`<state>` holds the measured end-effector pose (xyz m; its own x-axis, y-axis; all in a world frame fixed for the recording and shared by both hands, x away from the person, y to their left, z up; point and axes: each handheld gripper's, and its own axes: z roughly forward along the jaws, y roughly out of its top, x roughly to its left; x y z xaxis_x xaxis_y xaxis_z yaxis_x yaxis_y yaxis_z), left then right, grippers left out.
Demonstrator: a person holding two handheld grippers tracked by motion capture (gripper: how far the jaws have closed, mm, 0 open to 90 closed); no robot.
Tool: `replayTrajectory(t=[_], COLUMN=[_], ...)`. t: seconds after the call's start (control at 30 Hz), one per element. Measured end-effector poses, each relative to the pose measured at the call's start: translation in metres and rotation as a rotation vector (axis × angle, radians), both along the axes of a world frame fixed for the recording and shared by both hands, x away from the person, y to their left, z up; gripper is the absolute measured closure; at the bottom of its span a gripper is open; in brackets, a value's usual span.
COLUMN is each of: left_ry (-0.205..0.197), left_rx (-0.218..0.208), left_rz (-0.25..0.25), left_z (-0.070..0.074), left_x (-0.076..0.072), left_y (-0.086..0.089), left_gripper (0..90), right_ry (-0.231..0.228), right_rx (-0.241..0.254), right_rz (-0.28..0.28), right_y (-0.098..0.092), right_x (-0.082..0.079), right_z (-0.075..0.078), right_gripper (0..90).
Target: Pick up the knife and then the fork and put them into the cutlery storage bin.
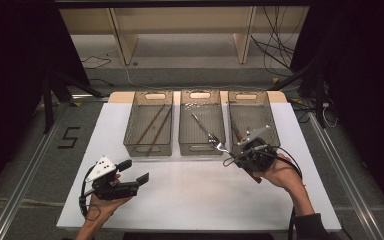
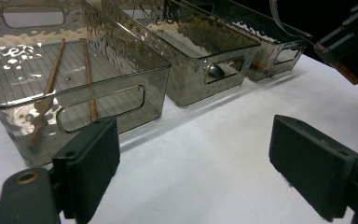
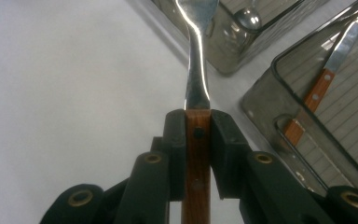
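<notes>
A: What does the right gripper (image 1: 236, 156) have?
B: A fork (image 3: 197, 79) with a wooden handle. In the right gripper view the jaws are clamped on that handle from both sides, and the metal neck runs straight up out of them

A: And where is the fork over the bench (image 1: 190, 200)?
B: In the high view its prongs sit just at the near rim of the middle bin (image 1: 201, 122), with the gripper itself in front of the right bin (image 1: 252, 120), held in the person's right hand (image 1: 280, 172)

A: What lies in the bins?
B: The left bin (image 2: 74, 79) holds two brown chopsticks (image 2: 87, 70), lying lengthwise and near each other. The middle one has a spoon, its bowl showing through the handle cut-out in the left gripper view (image 2: 216, 71). The right one holds a knife (image 3: 328, 74) with a wooden handle, seen in the right gripper view

A: And the left gripper (image 1: 132, 172)?
B: Its jaws stand wide apart with nothing between them, just white bench. It is held low near the front left of the bench in the left hand (image 1: 102, 202), well apart from the bins

A: Do the three bins touch?
B: They stand side by side in a row at the far edge; whether the walls touch, I cannot tell
</notes>
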<state>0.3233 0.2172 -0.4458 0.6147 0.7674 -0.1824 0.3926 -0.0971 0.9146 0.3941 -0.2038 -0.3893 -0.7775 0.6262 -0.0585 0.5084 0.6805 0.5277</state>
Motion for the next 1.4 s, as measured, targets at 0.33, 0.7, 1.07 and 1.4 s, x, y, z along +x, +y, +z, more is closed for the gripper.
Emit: replayTrajectory(t=[0.33,0.7,1.07,1.4], left_ry=[0.000,0.000,0.000,-0.001], left_rx=[0.001,0.001,0.000,0.000], left_rz=[-0.001,-0.001,0.001,0.001], left_z=[0.000,0.000,0.000,0.000], left_x=[0.000,0.000,0.000,0.000], left_y=[0.000,0.000,0.000,0.000], left_gripper=[15.7,15.7,15.7,15.7], right_ry=[-0.023,-0.044,-0.066,-0.074], right_rx=[0.036,0.084,0.111,0.118], right_rz=[-0.025,-0.093,-0.133,-0.176], right_y=[-0.002,-0.009,-0.012,-0.015], right_x=[0.013,0.028,0.040,0.054], right_z=[0.011,0.019,0.028,0.032], right_gripper=[77.8,77.7,77.7,77.7])
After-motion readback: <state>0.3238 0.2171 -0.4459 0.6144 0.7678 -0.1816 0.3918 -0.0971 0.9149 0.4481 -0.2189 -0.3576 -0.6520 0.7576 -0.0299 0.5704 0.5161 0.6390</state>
